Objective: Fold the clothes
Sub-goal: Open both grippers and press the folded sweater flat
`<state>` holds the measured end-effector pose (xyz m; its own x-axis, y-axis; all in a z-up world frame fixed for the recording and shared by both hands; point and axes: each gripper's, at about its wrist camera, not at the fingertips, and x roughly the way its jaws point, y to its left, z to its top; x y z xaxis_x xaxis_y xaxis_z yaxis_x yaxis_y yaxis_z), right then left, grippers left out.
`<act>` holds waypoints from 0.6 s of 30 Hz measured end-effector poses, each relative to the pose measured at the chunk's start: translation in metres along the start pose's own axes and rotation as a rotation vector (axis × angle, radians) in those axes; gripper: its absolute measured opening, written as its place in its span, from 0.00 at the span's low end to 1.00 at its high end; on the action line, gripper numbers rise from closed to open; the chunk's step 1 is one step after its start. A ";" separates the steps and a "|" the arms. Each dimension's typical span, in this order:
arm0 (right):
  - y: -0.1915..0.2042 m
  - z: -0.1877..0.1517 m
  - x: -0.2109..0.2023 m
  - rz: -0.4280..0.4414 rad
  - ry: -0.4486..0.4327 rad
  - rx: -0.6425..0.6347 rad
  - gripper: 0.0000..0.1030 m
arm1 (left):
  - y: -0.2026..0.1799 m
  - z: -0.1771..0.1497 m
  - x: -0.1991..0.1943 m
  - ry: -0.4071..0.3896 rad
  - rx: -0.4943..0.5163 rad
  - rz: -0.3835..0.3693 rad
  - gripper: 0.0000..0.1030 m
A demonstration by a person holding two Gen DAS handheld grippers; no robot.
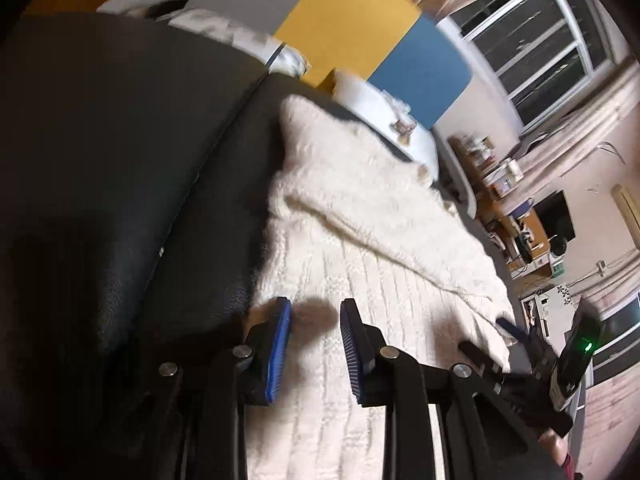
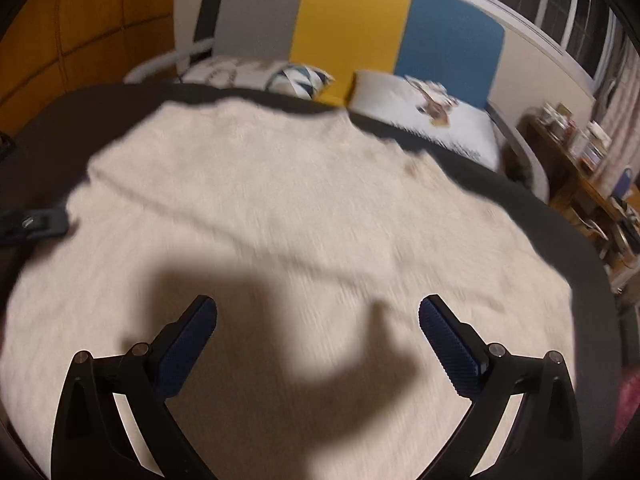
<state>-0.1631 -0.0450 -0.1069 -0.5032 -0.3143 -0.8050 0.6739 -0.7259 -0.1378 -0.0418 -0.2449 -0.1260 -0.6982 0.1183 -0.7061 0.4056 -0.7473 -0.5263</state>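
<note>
Your left gripper [image 1: 316, 316] hangs low over the near left edge of the sweater [image 1: 376, 248], its blue pads [image 1: 278, 350] set a modest gap apart with nothing between them; one pad sits above the sweater's edge, the other over the knit itself. Your right gripper [image 2: 318, 316] is spread wide, pads [image 2: 450, 346] far apart and empty, above the middle of the sweater [image 2: 280, 216]; its shadow falls on the cloth between the fingers.

The sweater, cream and ribbed, lies flat on a dark surface [image 1: 120, 140], with a fold or sleeve running as a diagonal ridge across its upper part. In the left view the right gripper [image 1: 516, 334] appears at the sweater's far edge; in the right view the left gripper [image 2: 32, 220] shows at the cloth's left margin.

Behind the surface stand pillows [image 2: 432, 112] and a headboard [image 2: 352, 28] in grey, yellow and blue panels. A window [image 1: 536, 48] and a cluttered shelf [image 1: 504, 192] lie to the right. The right view is motion-blurred.
</note>
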 end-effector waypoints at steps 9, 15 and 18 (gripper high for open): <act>-0.026 -0.033 0.005 0.083 0.011 0.173 1.00 | -0.017 0.014 -0.011 -0.025 0.061 0.002 0.29; -0.028 -0.035 0.003 0.092 0.002 0.175 1.00 | -0.014 0.051 0.002 -0.037 -0.016 -0.060 0.29; -0.027 -0.028 -0.007 0.080 -0.035 0.144 1.00 | -0.008 0.085 0.000 -0.089 -0.016 -0.098 0.29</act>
<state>-0.1624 -0.0062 -0.1143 -0.4709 -0.3941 -0.7893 0.6298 -0.7767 0.0121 -0.0956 -0.2948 -0.0816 -0.7844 0.1314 -0.6062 0.3417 -0.7241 -0.5991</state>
